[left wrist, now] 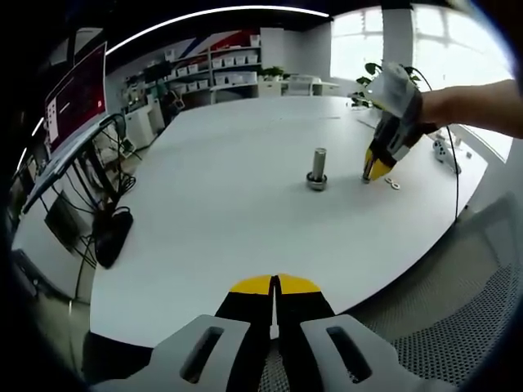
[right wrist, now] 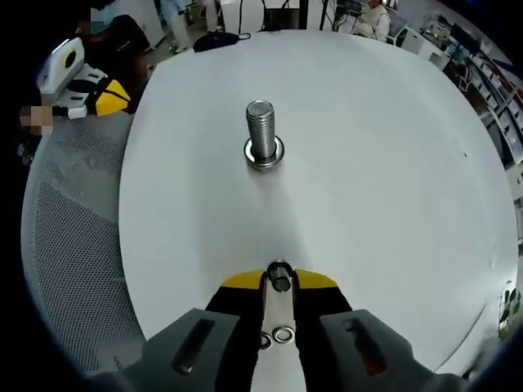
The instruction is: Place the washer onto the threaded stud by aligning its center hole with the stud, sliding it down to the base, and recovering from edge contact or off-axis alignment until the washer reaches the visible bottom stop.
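A threaded steel stud (right wrist: 261,129) stands upright on the white table (right wrist: 384,188), with a ring-like flange (right wrist: 264,155) at its foot. My right gripper (right wrist: 279,280) is shut on a small washer (right wrist: 279,278) pinched between its yellow tips, low over the table and well short of the stud. Two loose washers (right wrist: 276,336) lie on the table between its jaws. In the left gripper view the stud (left wrist: 318,166) is mid-table, and the right gripper (left wrist: 374,172), held by a hand, touches down just right of it beside loose washers (left wrist: 394,184). My left gripper (left wrist: 275,285) is shut and empty at the table's near edge.
A grey mesh chair (right wrist: 73,245) sits by the table's edge, under the left gripper (right wrist: 91,95). A monitor (left wrist: 75,102) on a stand and hanging cables (left wrist: 110,229) are left of the table. Shelves (left wrist: 229,65) line the far wall. A cable (left wrist: 454,175) trails over the table's right side.
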Available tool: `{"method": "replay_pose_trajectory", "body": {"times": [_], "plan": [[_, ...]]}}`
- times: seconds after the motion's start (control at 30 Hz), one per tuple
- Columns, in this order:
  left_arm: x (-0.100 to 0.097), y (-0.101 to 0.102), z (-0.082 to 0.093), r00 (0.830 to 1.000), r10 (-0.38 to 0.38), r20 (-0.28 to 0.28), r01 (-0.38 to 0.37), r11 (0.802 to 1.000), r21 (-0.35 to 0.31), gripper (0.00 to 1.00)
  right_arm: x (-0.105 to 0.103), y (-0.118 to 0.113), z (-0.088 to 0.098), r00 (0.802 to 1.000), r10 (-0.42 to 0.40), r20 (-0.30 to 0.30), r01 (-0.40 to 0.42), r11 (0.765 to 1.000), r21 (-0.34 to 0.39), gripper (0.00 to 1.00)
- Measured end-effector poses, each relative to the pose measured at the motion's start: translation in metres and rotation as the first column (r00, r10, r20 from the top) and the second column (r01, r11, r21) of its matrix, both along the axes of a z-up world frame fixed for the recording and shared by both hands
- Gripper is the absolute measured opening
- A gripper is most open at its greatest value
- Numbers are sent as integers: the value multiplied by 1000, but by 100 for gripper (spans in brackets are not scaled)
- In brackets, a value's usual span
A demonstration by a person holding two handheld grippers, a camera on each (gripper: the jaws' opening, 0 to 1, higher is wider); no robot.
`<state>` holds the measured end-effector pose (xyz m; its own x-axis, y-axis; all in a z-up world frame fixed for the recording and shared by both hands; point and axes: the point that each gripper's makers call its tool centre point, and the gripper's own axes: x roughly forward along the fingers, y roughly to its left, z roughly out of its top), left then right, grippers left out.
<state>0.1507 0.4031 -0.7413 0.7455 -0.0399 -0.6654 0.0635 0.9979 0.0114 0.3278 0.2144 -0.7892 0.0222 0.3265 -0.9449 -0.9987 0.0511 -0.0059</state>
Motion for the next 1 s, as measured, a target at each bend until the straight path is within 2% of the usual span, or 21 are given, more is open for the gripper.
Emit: {"method": "replay_pose_trajectory", "body": {"times": [0.07,0.43,0.77,1.0], "plan": [[0,0,0,1000,0,3,0,1000,0,0,1,-2,0,1000,-9,6,9,1000,0,22],[0,0,-1,1000,0,-4,0,1000,2,0,1,-19,9,997,-79,6,79,996,30,23],[0,1,0,1000,-1,-2,2,1000,9,0,-9,-52,4,991,-129,-19,130,992,7,22],[1,3,2,1000,2,11,-2,1000,27,0,-16,-66,-1,989,-145,-36,144,989,-15,22]]}}
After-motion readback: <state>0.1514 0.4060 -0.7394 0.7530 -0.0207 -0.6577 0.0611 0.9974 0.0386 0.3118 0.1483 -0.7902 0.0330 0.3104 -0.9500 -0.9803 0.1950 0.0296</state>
